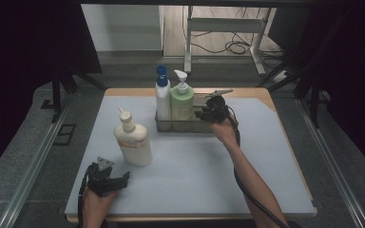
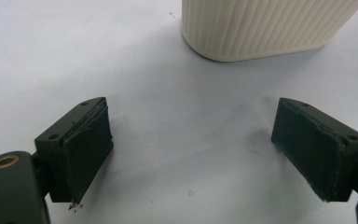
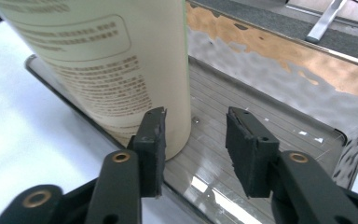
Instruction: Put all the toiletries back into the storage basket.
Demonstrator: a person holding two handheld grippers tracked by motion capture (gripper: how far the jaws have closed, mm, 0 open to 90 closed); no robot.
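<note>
Up near the centre of the high view, a metal tray [image 1: 190,126] holds a blue-capped white bottle [image 1: 162,100] and a green pump bottle [image 1: 182,102]. Beside them the right claw [image 1: 208,113] gapes empty over the tray. Lower left, the left claw [image 1: 119,179] sits open near a cream bottle [image 1: 133,141] on the bench [image 1: 209,175].

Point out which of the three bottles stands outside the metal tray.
The cream bottle with the white spout stands alone on the table; the blue-capped bottle and green pump bottle stand inside the tray.
</note>
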